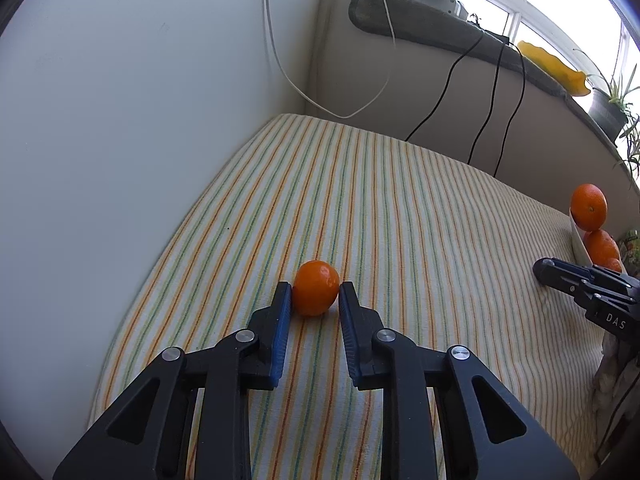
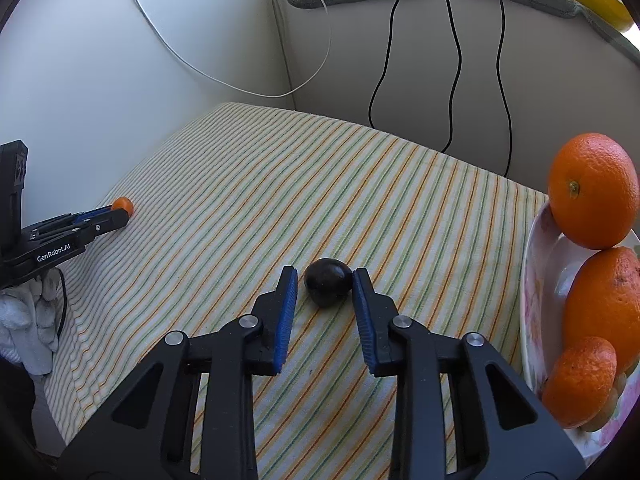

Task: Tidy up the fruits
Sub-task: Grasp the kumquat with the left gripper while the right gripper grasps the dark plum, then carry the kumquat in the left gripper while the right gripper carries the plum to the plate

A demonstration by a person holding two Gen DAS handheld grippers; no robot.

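A small orange mandarin lies on the striped cloth, between the tips of my left gripper; the jaws stand open around it, close to both sides. It also shows in the right wrist view. A dark plum lies on the cloth between the tips of my right gripper; the jaws are open, the right pad close to the plum. A floral plate at the right holds several oranges.
The striped cloth covers the table. A white wall stands at the left. Black and white cables hang at the back. A window ledge with a grey mat and plants runs behind.
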